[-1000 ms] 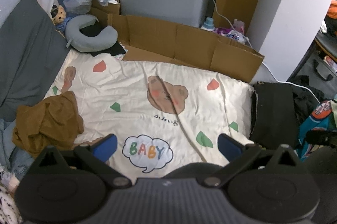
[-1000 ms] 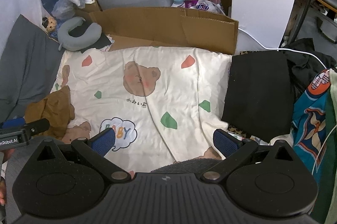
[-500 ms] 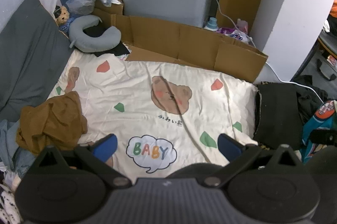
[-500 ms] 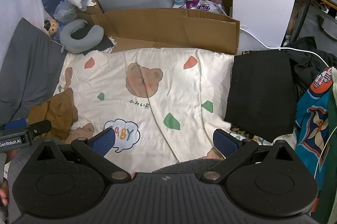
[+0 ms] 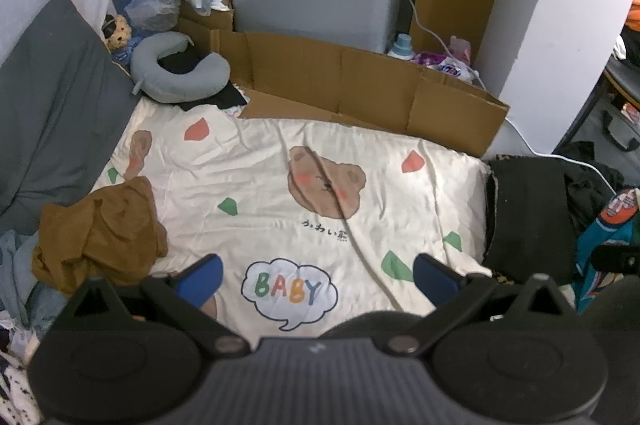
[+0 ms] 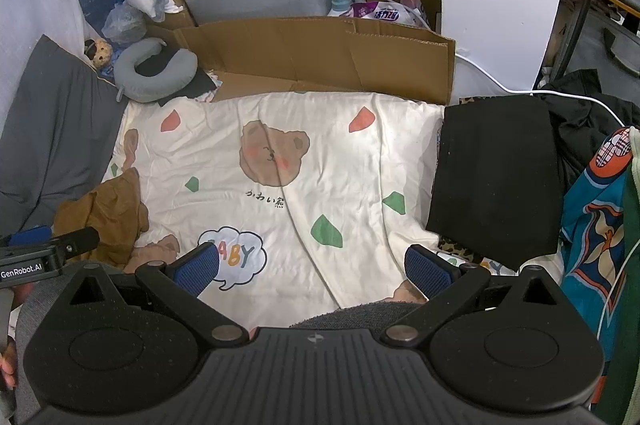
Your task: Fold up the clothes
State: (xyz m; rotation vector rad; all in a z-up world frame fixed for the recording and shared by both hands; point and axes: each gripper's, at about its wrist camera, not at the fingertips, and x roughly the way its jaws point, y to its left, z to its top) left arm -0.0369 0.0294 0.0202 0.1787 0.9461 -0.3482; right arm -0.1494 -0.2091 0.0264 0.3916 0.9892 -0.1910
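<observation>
Drifted slightly back and left over the last second, both views. Left gripper [image 5: 316,271] and right gripper [image 6: 312,267] spread wide, holding nothing, hovering above the bear blanket [image 5: 248,181]. No fold begun. Brown garment [image 5: 100,229] crumpled at blanket's left edge; black folded piece [image 6: 496,177] right. Shape of brown garment unclear, near side hidden.

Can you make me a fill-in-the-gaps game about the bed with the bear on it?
1. The bubble on the bear blanket spells ____.
2. The crumpled shirt on the blanket's left edge is ____ in colour.
3. The folded cloth at the blanket's right edge is ____.
4. Both the left claw and the right claw are ____ and hold nothing.

Missing words: BABY, brown, black, open
</observation>
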